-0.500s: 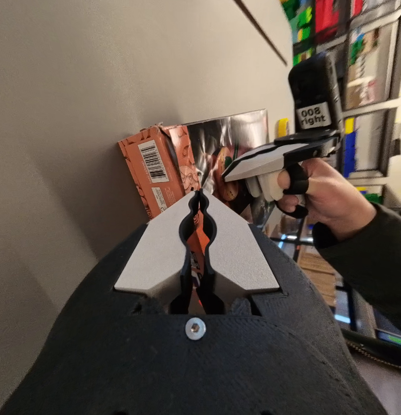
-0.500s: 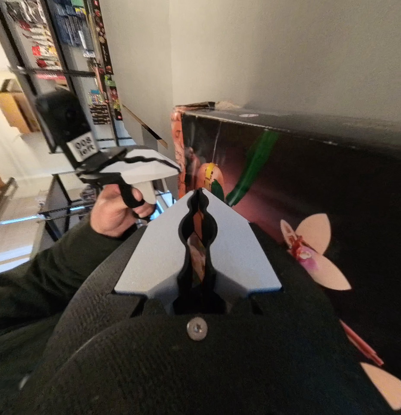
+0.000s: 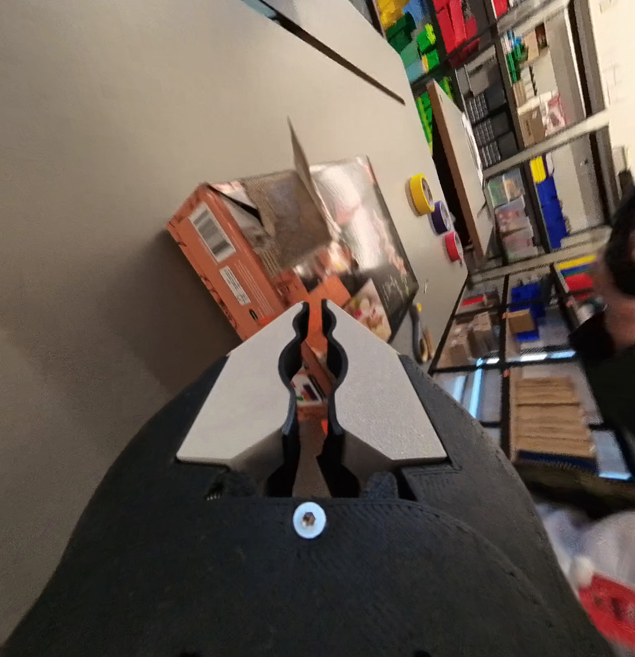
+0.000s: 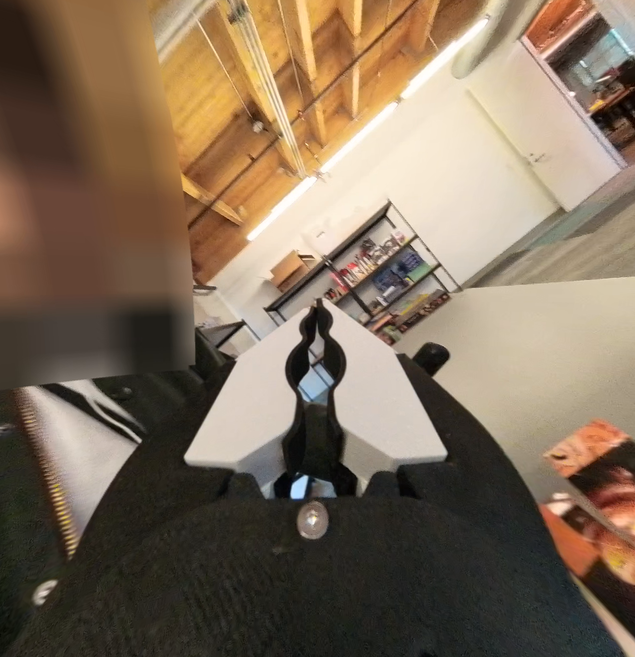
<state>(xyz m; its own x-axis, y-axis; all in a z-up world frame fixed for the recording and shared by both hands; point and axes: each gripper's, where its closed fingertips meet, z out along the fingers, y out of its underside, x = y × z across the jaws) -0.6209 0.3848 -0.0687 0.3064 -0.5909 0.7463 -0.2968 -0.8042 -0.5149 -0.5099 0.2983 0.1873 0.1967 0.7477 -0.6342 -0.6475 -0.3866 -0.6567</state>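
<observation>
An orange and black box (image 3: 238, 270) lies on the grey table (image 3: 131, 142). Its near end is open and one cardboard flap (image 3: 302, 160) stands up. My left gripper (image 3: 314, 306) hovers a short way in front of the box, touching nothing. Its jaws are empty and only a narrow slit apart. My right gripper (image 4: 318, 305) is shut and empty, tilted up toward the room. In the right wrist view the box (image 4: 611, 497) sits low at the right, apart from the gripper. A person's dark sleeve (image 3: 614, 373) shows blurred at the right edge.
Yellow (image 3: 421, 193), purple (image 3: 440, 217) and red (image 3: 454, 245) tape rolls lie on the table beyond the box. Metal shelves of boxes and bins (image 3: 522, 106) stand past the table edge. A black shelf rack (image 4: 380, 277) stands against the far white wall.
Both grippers have drawn back from the box. The right one has swung up and away to face the room. The box's end flap now stands open, and the left jaws have parted slightly.
</observation>
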